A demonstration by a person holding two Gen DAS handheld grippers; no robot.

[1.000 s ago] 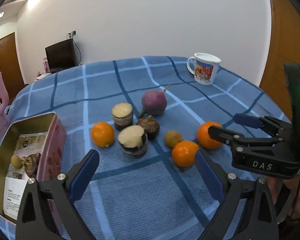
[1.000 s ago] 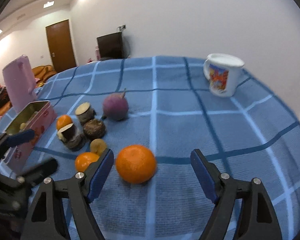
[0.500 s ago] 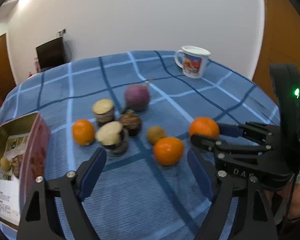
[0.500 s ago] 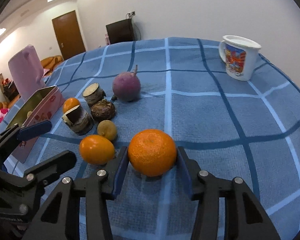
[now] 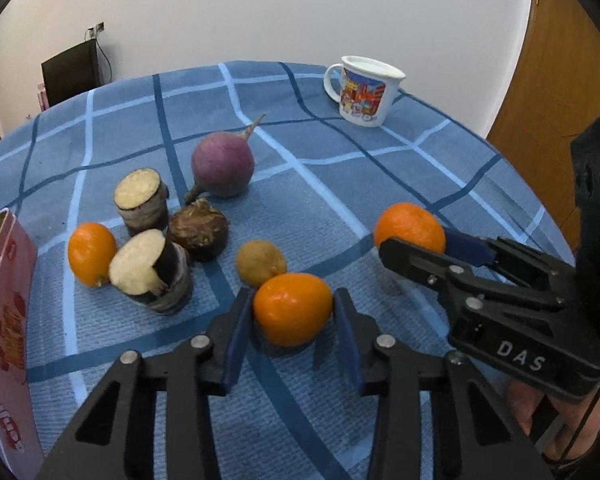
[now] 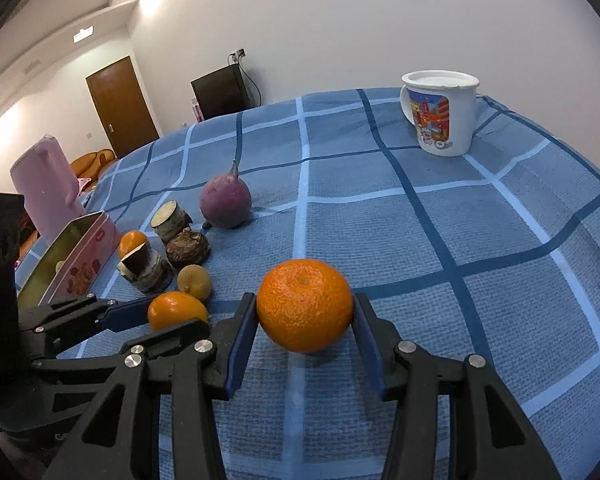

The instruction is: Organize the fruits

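**Two oranges between my jaws on the blue checked tabletop**

The pink tin [image 6: 74, 256] at my left stands open; from my right camera I make out one small pale round thing low inside it, too small to name, and printed pictures on its side that I cannot read. My left camera catches only the tin's outer wall at the frame edge. The white mug [image 6: 440, 114] with a coloured cartoon print stands at the far right; what is in it I cannot tell.

The only writing I can read is "DAS", in white on the body of my right gripper [image 5: 440, 246], seen from the left camera.

My left gripper [image 5: 293, 316] has its jaws closing around the smooth oval orange [image 5: 292, 308], both blue pads touching its sides, the fruit resting on the cloth. My right gripper's jaws are pressed on the round dimpled orange [image 6: 305, 306], also down on the cloth.

The right camera alone shows a pink pitcher [image 6: 46, 186] behind the tin and a brown door [image 6: 122, 106]. The left camera alone shows a hand [image 5: 556, 420] under the right gripper. Both show a third orange [image 5: 91, 254], a small brown fruit [image 5: 260, 262], a purple radish [image 5: 223, 168], two cut root pieces [image 5: 142, 200] and a dark knobbly root [image 5: 198, 234].
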